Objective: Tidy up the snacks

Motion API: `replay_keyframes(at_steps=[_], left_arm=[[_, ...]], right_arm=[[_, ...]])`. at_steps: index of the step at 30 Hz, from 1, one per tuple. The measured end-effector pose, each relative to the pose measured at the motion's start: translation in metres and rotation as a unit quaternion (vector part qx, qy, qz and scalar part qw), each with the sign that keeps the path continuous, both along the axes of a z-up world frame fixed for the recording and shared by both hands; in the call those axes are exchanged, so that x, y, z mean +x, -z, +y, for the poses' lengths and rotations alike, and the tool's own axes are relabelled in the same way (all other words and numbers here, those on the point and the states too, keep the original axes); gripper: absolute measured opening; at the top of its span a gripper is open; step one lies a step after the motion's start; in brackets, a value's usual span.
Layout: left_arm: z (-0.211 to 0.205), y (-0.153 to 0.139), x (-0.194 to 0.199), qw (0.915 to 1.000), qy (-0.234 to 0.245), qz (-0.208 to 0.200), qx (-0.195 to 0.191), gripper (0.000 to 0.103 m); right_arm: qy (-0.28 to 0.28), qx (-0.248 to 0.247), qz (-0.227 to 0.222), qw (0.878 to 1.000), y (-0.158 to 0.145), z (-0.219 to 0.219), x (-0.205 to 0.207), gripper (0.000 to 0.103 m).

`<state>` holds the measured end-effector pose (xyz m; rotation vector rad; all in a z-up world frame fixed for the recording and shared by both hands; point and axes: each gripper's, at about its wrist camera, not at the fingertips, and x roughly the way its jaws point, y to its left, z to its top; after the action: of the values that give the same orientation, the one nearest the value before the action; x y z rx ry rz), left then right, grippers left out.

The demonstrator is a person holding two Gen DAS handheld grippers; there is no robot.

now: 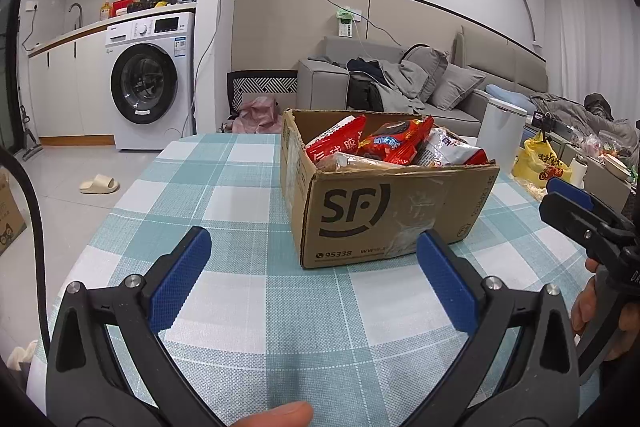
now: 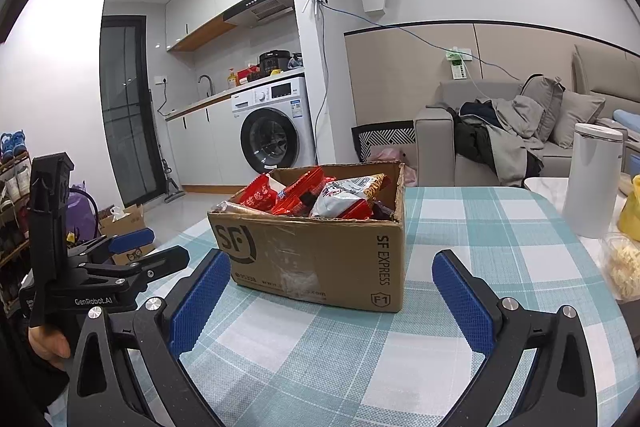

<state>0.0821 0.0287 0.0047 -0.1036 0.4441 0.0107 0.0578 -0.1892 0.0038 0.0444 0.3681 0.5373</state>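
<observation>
Snack packets in red and white foil [image 1: 396, 143] fill a brown cardboard box [image 1: 384, 211] printed "SF EXPRESS", "95338", on the teal-checked worktop [image 1: 240, 195]. Left gripper [image 1: 314, 281] and right gripper [image 2: 332, 301] both gape wide, empty, before it.

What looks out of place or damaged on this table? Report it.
The cardboard box has a ragged, torn top rim, and the snack packets inside lie jumbled, some poking above the edge. Nothing is spilled on the tablecloth.
</observation>
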Motion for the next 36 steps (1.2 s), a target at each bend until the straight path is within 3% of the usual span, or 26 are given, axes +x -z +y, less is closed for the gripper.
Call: replay_keyframes(at_steps=[36], left_arm=[[-0.0013,0.0006,0.0025,1.0000,0.002,0.000,0.000,0.102]], right_arm=[[-0.005,0.008,0.012,1.000,0.0042,0.0002,0.0044,0.103]])
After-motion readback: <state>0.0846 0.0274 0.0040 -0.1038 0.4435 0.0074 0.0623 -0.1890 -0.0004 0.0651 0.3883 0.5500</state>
